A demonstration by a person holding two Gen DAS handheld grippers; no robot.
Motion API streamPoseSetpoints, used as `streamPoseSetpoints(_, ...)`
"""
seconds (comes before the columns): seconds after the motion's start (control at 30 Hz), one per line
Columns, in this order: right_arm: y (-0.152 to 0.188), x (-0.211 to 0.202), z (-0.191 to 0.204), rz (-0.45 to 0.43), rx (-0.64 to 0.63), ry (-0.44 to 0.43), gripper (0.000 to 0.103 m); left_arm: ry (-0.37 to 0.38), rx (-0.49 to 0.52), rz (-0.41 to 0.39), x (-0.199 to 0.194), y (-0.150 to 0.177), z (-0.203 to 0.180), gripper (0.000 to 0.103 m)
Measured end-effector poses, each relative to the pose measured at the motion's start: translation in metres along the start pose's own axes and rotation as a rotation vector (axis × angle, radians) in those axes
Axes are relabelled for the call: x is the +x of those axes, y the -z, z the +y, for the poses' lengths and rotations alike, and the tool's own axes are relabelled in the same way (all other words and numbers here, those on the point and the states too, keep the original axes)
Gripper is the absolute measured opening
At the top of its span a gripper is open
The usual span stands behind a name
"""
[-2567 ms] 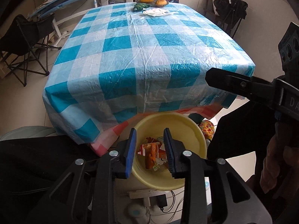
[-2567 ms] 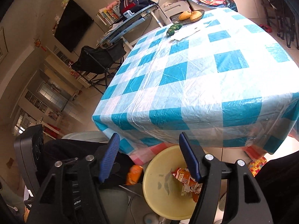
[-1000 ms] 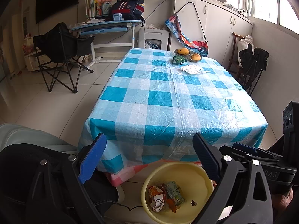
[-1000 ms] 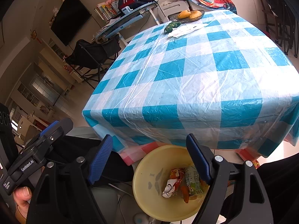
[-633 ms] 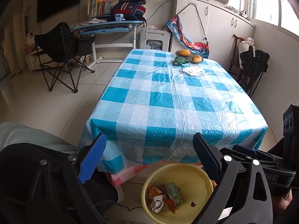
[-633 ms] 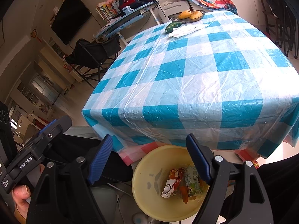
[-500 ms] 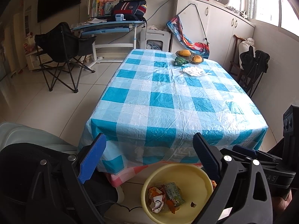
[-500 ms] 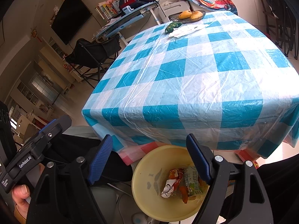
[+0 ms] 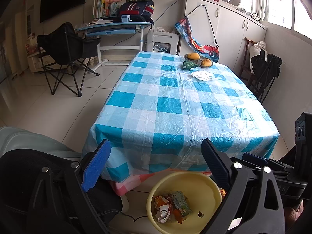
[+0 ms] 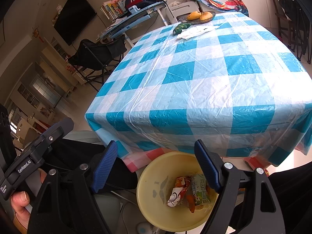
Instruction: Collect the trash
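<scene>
Yellow bin (image 9: 206,181) partly behind jaws

Before me: dining table (image 9: 259,128) under blue-white checked cloth, white tiled floor (image 9: 58,107). Black folding chair (image 9: 64,52) left, blue desk (image 9: 115,27) behind, wall television (image 9: 62,2) above. White cabinets (image 9: 228,25) right, daylight through window (image 9: 276,2).

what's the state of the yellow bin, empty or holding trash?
Holding trash: crumpled wrappers lie at the bottom of the yellow bin, far from full.

Black gripper frames, silver screws, blue-padded fingers (image 9: 96,167).
</scene>
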State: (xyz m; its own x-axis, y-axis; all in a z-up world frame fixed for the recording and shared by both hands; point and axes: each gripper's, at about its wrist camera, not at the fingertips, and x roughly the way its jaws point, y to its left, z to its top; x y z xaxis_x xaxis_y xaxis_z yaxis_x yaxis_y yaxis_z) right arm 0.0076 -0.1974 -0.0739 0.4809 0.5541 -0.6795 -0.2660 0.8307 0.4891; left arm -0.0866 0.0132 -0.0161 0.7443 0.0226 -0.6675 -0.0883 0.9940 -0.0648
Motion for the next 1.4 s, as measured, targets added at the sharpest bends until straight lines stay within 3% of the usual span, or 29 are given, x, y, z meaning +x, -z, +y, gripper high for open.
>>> streamPoseSetpoints(1.4,-0.0003,0.0007,-0.0054,0.013,-0.026,0.019,0.080,0.002,-0.002,-0.001,0.0003,0.0008,0.0009,0.091)
